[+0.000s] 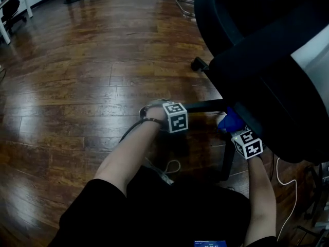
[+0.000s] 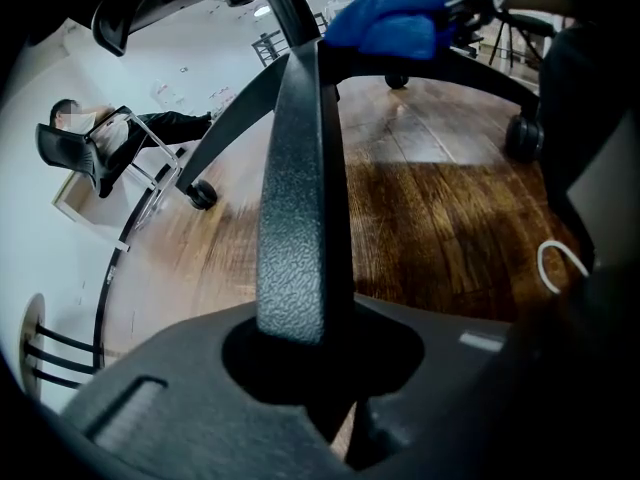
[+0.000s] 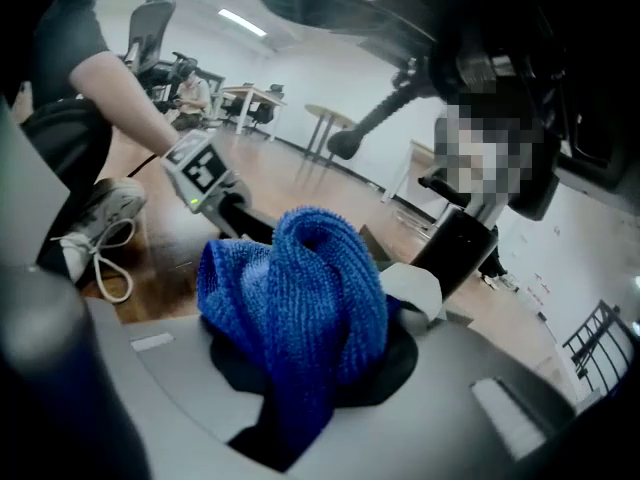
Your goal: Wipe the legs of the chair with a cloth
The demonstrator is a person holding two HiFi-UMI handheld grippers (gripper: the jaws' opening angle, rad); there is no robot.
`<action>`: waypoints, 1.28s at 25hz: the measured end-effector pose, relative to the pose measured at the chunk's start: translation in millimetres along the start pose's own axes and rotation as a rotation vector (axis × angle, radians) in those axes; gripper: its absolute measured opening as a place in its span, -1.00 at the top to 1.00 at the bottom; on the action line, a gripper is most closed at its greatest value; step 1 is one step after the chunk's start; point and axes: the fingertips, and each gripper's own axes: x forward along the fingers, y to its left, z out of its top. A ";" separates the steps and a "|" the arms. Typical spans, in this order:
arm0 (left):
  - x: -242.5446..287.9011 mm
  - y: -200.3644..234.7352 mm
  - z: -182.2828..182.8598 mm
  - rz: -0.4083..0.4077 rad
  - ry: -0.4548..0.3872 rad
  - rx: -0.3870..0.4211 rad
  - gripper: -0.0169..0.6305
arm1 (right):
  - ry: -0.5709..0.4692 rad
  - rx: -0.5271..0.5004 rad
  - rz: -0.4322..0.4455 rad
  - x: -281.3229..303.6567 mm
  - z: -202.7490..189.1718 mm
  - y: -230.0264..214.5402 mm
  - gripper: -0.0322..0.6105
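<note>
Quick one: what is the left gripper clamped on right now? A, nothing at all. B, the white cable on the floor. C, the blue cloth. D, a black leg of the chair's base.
D: in the left gripper view the textured black chair leg runs out from between the jaws of the left gripper, while the blue cloth sits in the right gripper.

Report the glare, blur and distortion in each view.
Head view: dim, with soft sheen on the dark wooden floor and the black office chair nearly featureless. Left gripper view: fisheye bending, dark corners, textured black chair leg sharp, floor glare behind. Right gripper view: blue knitted cloth crisp, background soft.
</note>
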 end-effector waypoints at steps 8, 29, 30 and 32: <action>0.2 2.0 -6.0 0.006 -0.004 0.011 0.77 | -0.021 -0.062 0.003 -6.8 -3.7 27.4 0.64; 0.1 1.0 -4.2 0.000 0.004 -0.006 0.77 | 0.031 -0.075 0.136 -20.3 -24.1 54.1 0.64; 0.0 0.4 -3.6 -0.001 0.002 -0.003 0.77 | 0.024 -0.035 0.096 -12.0 -16.2 36.1 0.64; 0.1 -0.5 -1.7 -0.005 0.000 0.003 0.77 | 0.007 0.045 0.024 -0.5 -0.4 5.5 0.64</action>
